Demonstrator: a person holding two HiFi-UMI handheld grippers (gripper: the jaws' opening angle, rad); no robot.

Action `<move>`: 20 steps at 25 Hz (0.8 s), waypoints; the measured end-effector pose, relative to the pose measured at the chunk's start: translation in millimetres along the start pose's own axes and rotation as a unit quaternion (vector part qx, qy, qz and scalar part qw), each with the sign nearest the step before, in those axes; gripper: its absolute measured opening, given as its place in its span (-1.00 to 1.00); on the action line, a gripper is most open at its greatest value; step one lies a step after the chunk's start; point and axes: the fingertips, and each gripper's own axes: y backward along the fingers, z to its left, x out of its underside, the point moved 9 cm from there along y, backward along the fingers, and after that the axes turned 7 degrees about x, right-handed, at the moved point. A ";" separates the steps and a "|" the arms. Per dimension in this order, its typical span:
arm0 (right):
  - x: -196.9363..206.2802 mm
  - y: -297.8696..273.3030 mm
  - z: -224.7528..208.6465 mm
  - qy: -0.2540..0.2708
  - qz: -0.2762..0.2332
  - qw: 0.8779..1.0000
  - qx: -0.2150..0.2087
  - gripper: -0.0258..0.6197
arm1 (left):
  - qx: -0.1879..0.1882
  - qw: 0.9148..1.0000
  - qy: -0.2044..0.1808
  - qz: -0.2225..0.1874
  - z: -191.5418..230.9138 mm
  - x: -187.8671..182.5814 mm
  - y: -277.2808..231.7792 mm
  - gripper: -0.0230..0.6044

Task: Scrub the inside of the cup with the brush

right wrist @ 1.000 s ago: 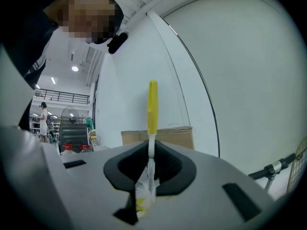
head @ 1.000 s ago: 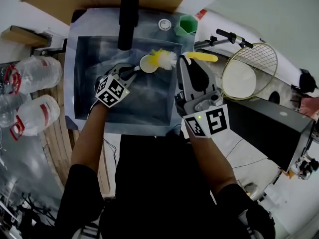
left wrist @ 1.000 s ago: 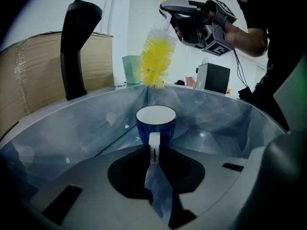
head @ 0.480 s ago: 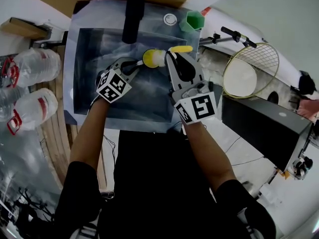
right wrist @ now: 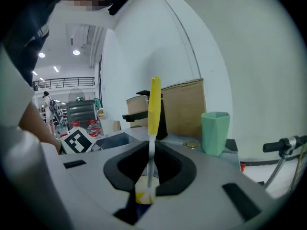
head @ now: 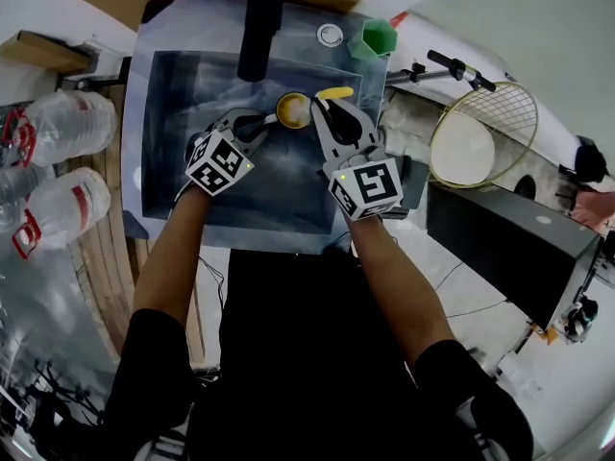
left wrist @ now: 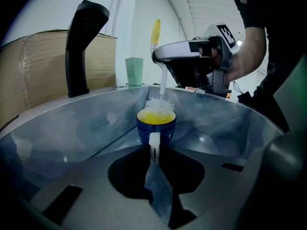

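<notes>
cup (head: 291, 109) in a grey sink (head: 192, 94), cardboard box (left wrist: 33, 71) and black tap (head: 261, 27) behind.

Your blue, yellow-lined cup (head: 291, 110) stands upright; the yellow-handled brush (head: 333, 93) stands bristles-down inside it, handle leaning toward two o'clock.

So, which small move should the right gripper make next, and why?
Probably lower the brush deeper into the cup with the right gripper: its bristles sit only at the rim, and the left gripper holds the cup steady in the sink.
</notes>
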 end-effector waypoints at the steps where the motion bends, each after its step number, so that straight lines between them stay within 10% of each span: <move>1: -4.2 0.1 1.3 0.003 0.001 1.000 -0.004 -0.77 | 0.000 1.000 0.000 0.000 -0.1 -0.1 0.0 -0.70; 20: -4.9 16.8 12.0 -0.081 0.027 0.995 -0.043 -0.73 | -0.015 1.000 0.024 0.008 -1.1 -2.4 -0.5 -0.70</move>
